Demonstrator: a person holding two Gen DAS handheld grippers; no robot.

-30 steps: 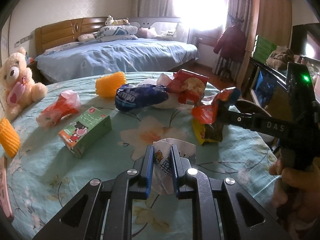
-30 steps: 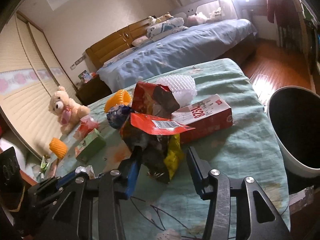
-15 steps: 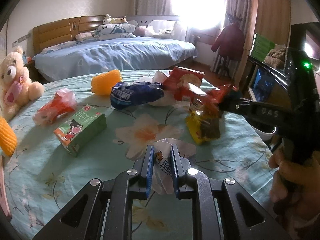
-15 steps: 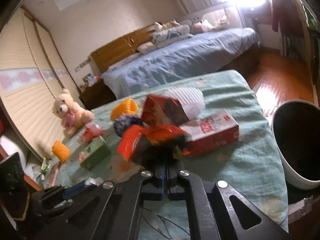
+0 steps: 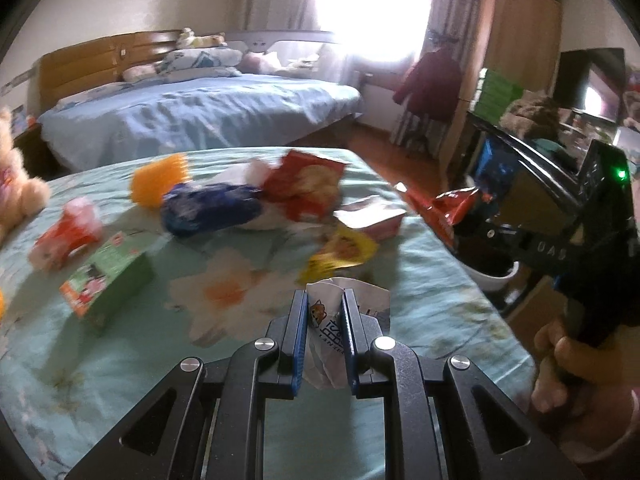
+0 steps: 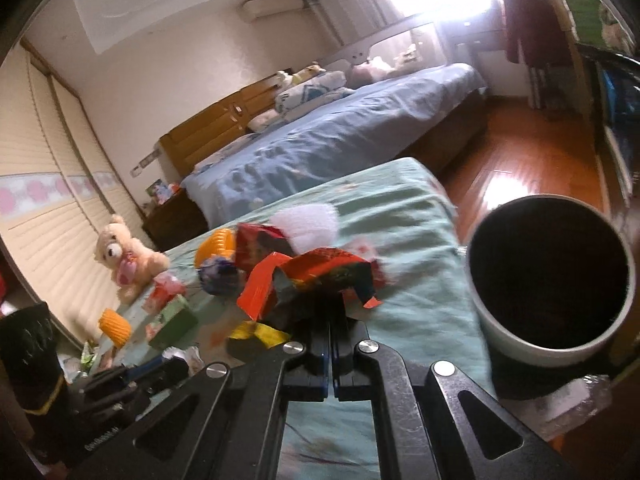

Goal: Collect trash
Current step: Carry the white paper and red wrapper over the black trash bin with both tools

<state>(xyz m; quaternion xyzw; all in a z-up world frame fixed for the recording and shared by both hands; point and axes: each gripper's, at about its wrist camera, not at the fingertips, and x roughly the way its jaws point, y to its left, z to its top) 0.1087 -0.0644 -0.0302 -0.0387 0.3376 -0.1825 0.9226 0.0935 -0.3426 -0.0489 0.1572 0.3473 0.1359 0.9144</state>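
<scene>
The table, under a pale green flowered cloth, carries most of the litter: a green carton, a blue bag, a red snack bag, a pink-and-white box and a yellow wrapper lying just beyond the left tool. Off the table's right edge, lower than the tabletop, stands the bin, a white-walled tub with a dark, wide mouth facing up.

The right gripper has its jaws pressed together on a crumpled red wrapper, which fans out above and to both sides of the fingertips. The relation that counts is this: the bin lies to the right of that wrapper and slightly beyond it, its near rim close to the wrapper's right tail but not under it. The wrapper's long axis runs left to right, so its trailing left end is likely to catch the table's edge or the rim unless it is carried clear over the mouth.

The left gripper is closed narrowly around a white crumpled paper printed with a small cartoon, held low over the cloth. It sits farther from the bin, with the right hand and its tool between.
</scene>
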